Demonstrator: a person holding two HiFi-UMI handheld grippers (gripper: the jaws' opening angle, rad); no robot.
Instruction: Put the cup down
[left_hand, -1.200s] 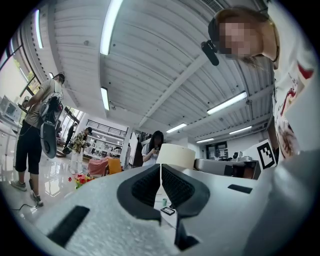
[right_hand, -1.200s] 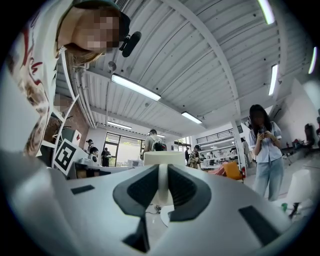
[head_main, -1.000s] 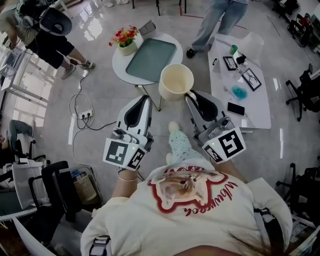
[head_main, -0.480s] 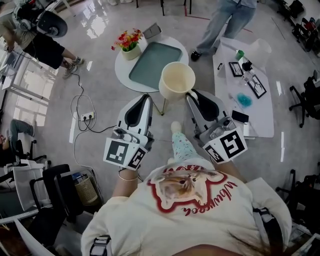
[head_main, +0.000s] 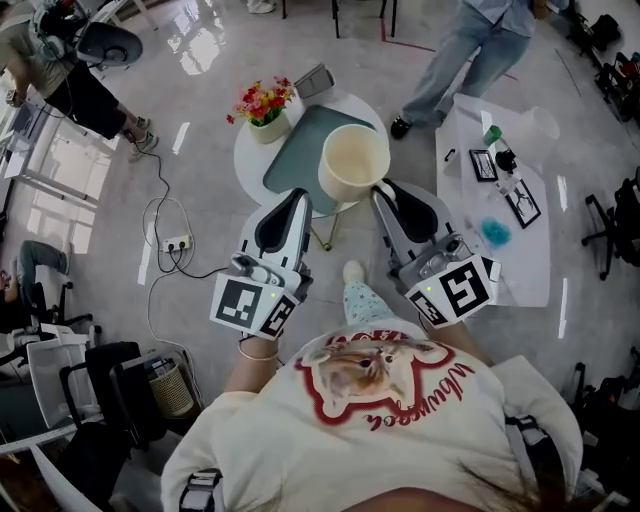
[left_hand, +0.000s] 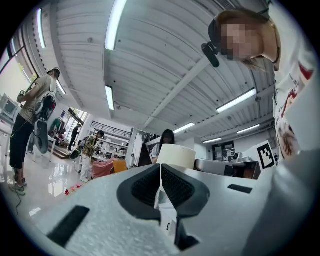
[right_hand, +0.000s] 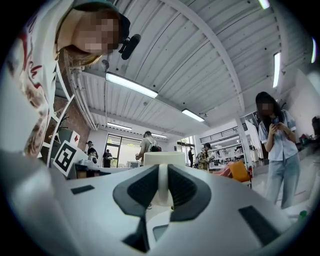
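Note:
A cream cup (head_main: 353, 162) hangs in the air, its mouth up and empty, above the near edge of the green tray (head_main: 296, 145) on a round white table (head_main: 250, 160). My right gripper (head_main: 384, 190) is shut on the cup's handle (right_hand: 162, 187), which stands between the dark pads in the right gripper view, with the cup (right_hand: 164, 159) beyond them. My left gripper (head_main: 297, 196) is just left of the cup, shut with nothing in it. In the left gripper view my left gripper (left_hand: 160, 186) shows its pads pressed together, and the cup (left_hand: 176, 156) rises behind them.
A pot of flowers (head_main: 265, 103) stands at the round table's far left beside the tray. A long white table (head_main: 505, 255) with small items is at the right. A person (head_main: 470, 45) stands beyond. A power strip and cable (head_main: 175, 242) lie on the floor at the left.
The round table and tray have come nearer in the head view, so the cup now hangs over the tray's near edge. Both grippers keep their hold and spacing.

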